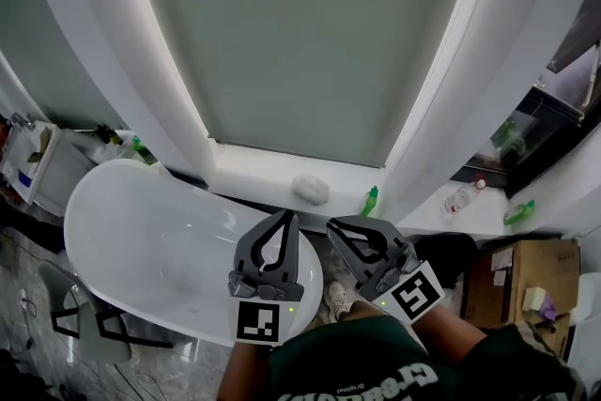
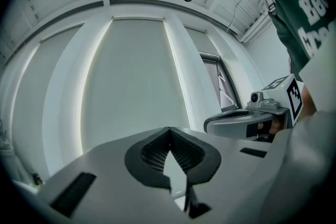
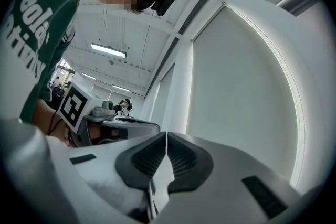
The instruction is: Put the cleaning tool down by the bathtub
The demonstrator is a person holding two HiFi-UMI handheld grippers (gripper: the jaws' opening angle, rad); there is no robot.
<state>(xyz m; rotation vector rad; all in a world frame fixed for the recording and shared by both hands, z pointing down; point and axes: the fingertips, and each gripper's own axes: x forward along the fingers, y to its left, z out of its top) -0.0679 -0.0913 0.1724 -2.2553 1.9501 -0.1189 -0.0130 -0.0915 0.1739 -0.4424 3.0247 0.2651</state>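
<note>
The white bathtub (image 1: 113,230) stands at the lower left, under a tall window with a grey blind. A whitish rounded pad (image 1: 310,189), possibly the cleaning tool, lies on the sill behind the tub, clear of both grippers. My left gripper (image 1: 286,217) hangs over the tub's right rim, its jaws shut with nothing between them. Just to its right is my right gripper (image 1: 334,226), also shut and empty. In the left gripper view the left gripper (image 2: 169,129) points at the blind. The right gripper view shows the right gripper (image 3: 166,135) doing the same.
On the sill stand a green bottle (image 1: 371,200), a clear bottle (image 1: 462,198) and another green bottle (image 1: 518,212). A cardboard box (image 1: 526,282) sits at the right. A white shelf unit (image 1: 33,162) stands left of the tub, a black frame (image 1: 89,324) below it.
</note>
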